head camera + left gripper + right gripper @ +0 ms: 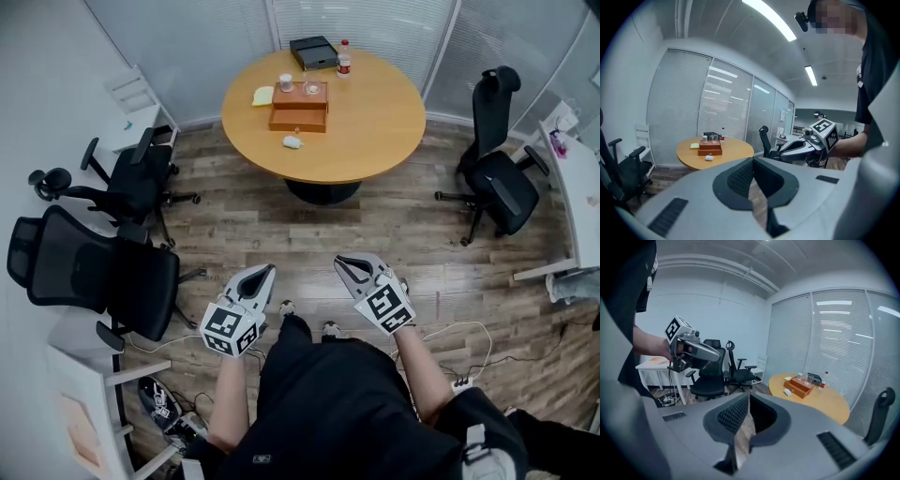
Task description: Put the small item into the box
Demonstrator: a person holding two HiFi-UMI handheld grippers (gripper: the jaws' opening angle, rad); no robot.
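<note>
The small white item [293,142] lies on the round wooden table [375,122], just in front of the brown wooden box [299,106]. Both are far ahead of me, across bare floor. My left gripper [267,272] and right gripper [342,262] are held side by side at waist height, tips pointing at the table, both shut with nothing in them. In the left gripper view, the shut jaws [752,161] frame the box [710,149] and the item [708,158]. The right gripper view has its jaws [747,399] together, with the box [800,387] and item [787,392] at right.
Two glasses [298,84] stand on the box, with a yellow pad [262,96] beside it. A black case [313,52] and a bottle [344,58] sit at the table's far edge. Office chairs [103,267] [497,173] flank the floor; white desks [581,187] and cables [459,337] lie at the sides.
</note>
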